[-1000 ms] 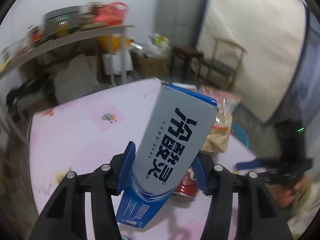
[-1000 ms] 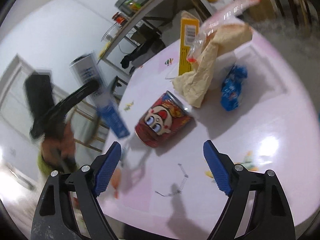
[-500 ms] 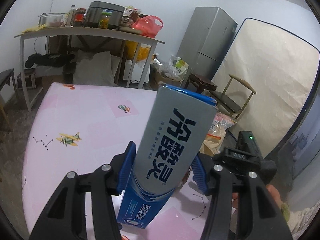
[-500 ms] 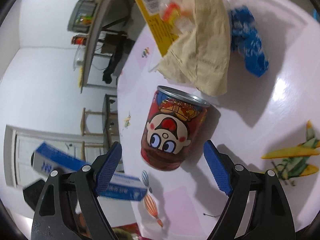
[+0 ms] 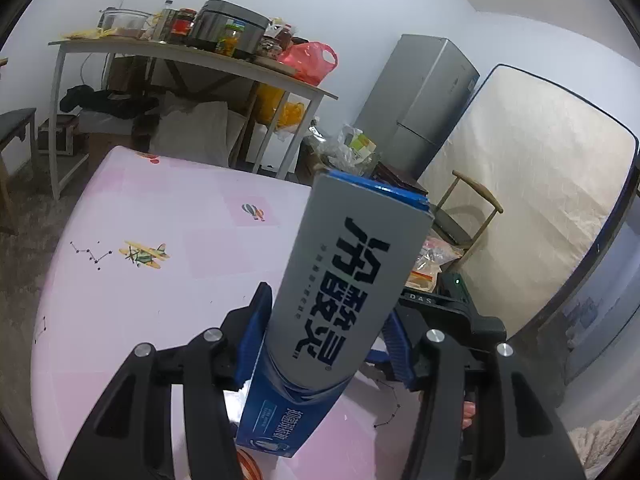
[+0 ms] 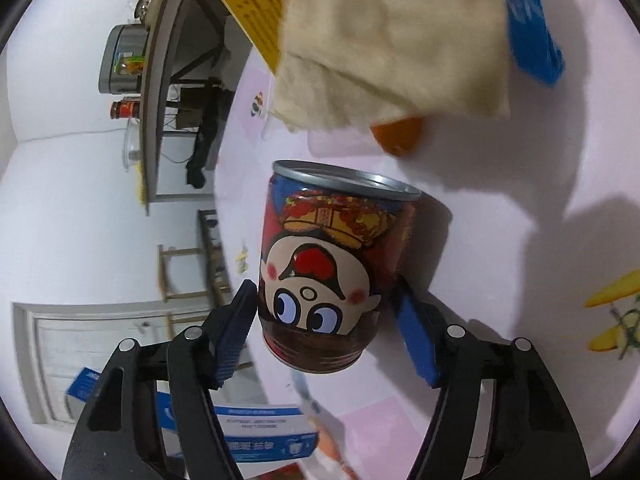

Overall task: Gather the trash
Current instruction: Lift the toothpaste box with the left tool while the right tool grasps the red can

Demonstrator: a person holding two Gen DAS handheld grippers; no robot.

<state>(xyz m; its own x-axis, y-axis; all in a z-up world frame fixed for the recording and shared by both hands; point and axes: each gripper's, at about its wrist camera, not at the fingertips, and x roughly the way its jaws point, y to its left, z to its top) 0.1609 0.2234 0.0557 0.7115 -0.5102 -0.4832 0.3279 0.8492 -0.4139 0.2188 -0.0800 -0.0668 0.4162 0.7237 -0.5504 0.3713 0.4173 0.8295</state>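
Observation:
My left gripper (image 5: pixel 326 336) is shut on a grey and blue toothpaste box (image 5: pixel 348 280) and holds it tilted above the pink table (image 5: pixel 160 280). The box also shows in the right wrist view (image 6: pixel 240 428) at the lower left. My right gripper (image 6: pixel 326 328) is open around a red cartoon-face drink can (image 6: pixel 332 272) on the table. The can's lower part sits between the blue pads (image 6: pixel 416 336). The left pad is close to the can and the right one stands a little off it.
Beyond the can lie a beige crumpled paper bag (image 6: pixel 392 40), a yellow box (image 6: pixel 248 4), a blue wrapper (image 6: pixel 532 40) and an orange piece (image 6: pixel 398 138). A cluttered side table (image 5: pixel 192 52), a fridge (image 5: pixel 420 96), a chair (image 5: pixel 468 208) and a mattress (image 5: pixel 532 200) stand beyond.
My right gripper moved forward onto the can, which now sits between its pads. My left gripper still holds the box and has shifted only slightly.

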